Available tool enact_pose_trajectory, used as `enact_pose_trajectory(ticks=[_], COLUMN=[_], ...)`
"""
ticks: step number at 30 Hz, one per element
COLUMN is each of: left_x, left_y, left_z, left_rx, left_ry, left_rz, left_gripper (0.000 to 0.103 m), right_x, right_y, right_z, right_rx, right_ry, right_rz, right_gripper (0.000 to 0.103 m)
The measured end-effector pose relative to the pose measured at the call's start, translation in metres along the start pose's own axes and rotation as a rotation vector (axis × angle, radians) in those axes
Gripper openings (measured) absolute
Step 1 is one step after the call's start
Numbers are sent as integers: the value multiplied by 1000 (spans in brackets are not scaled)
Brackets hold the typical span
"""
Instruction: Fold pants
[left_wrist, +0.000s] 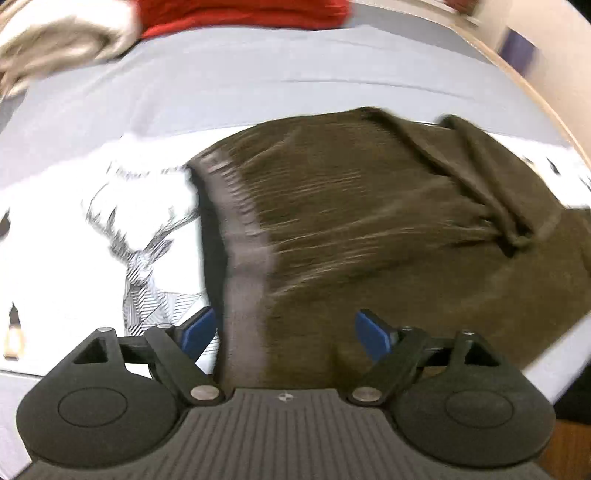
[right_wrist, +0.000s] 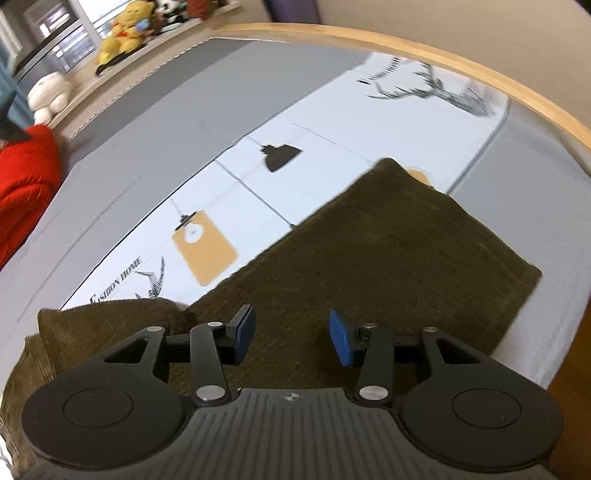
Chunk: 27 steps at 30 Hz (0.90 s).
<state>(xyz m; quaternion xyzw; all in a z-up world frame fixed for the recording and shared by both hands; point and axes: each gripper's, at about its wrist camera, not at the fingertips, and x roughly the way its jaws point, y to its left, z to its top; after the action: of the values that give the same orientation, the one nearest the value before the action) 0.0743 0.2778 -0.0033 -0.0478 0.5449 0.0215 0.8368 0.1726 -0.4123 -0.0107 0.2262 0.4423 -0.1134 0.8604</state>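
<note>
Pants (left_wrist: 369, 229) beneath two open claws

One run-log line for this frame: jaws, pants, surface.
left gripper: jaws open, empty | right gripper: jaws open, empty | pants: partly folded, lying on printed sheet

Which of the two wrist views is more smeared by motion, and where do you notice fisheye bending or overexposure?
Left wrist view: heavier smear, streaks across the brown pants and the red garment; the white deer print is blown out. Right wrist view: sharper, only mild blur at the pants' edges; the wooden bed edge bows into an arc, showing the lens distortion.
</note>
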Motion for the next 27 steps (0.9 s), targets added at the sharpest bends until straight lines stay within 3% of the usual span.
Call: enact_pose_trajectory(ticks=[1,2,5,8,13,15,17,20,23,27], left_x=[16,25,28,42,53,58,63,61,57,55], left_y=[7,11,12,8,5,4,1,0,0,-17], left_z=[4,5,10,8,7,4,-1,-7,-10,-15], left_rx=[-17,-23,-30,-10,13,30,77,126,113,185], left_ry=[88,120,83,139,169,180,183,183,225,262], left_rz=[7,26,43,65,63,50,69,74,81,152], left_gripper=[84,80,86,86,83,70,49,37,33,35], right_x=[0,1,5,10,13,13,13,11,10,10], right_y=[3,6,10,13,18,18,17,17,19,23], right_z=[0,0,0,2,1,1,0,0,-1,-1], right_rx=[-12,-21,-22,-19,-34,-24,-15,-9,-1,-1], right_ry=[-1,1,9,15,12,20,27,31,33,38], right_rz=[4,8,6,7,3,10,15,15,24,35], right_gripper=[47,47,47,47,47,47,47,47,47,47])
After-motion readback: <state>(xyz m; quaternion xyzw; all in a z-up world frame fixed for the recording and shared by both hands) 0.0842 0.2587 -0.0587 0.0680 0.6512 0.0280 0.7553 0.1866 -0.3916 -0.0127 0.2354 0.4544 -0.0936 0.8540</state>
